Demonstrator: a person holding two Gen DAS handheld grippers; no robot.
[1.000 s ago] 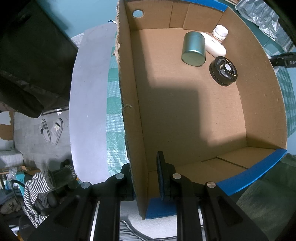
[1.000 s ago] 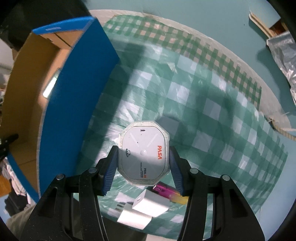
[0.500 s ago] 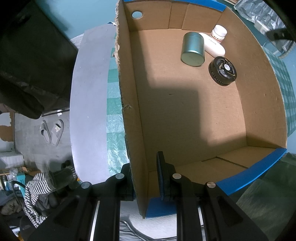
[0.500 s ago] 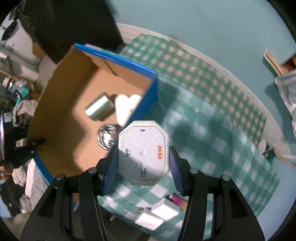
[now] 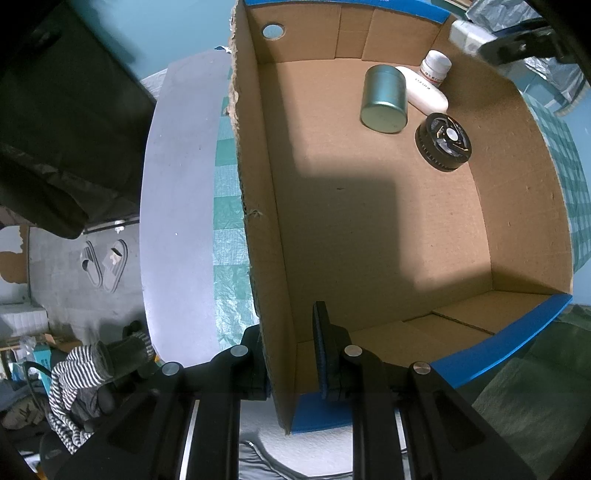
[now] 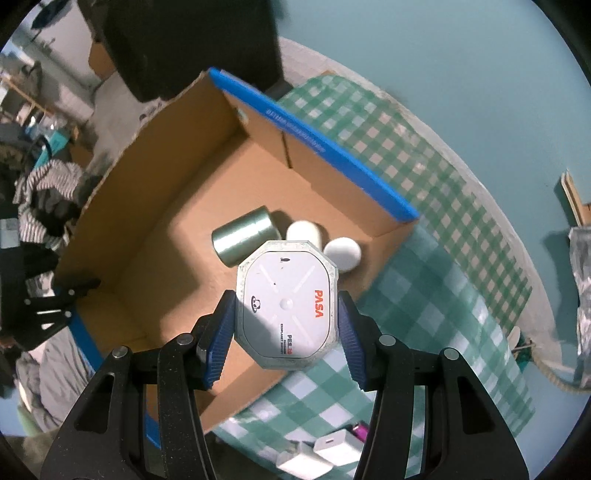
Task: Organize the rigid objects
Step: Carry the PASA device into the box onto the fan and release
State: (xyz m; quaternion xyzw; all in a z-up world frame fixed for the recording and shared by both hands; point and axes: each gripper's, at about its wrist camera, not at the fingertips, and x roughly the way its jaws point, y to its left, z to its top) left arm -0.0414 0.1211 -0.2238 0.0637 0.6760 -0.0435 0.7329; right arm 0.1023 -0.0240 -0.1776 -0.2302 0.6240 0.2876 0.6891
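My left gripper (image 5: 288, 354) is shut on the left wall of an open cardboard box (image 5: 258, 221) with blue outer faces. On the box floor at the far end lie a green metal tin (image 5: 384, 99), a white bottle (image 5: 426, 94), a white-capped jar (image 5: 436, 66) and a black round part (image 5: 445, 142). My right gripper (image 6: 286, 310) is shut on a white octagonal case (image 6: 286, 291) marked PASA. It hangs above the box's corner, over the tin (image 6: 243, 234) and the white bottle (image 6: 303, 232). The case (image 5: 465, 33) also shows at the box's far right rim.
A green checked cloth (image 6: 424, 258) covers the table around the box. Two white chargers (image 6: 321, 454) and a pink lighter (image 6: 360, 430) lie on it close to me. A grey table edge (image 5: 177, 221) runs left of the box, with slippers (image 5: 105, 262) on the floor beyond.
My right gripper has carried the white case from over the checked cloth to above the box's corner, rolling a little. The left gripper and the box have not moved.
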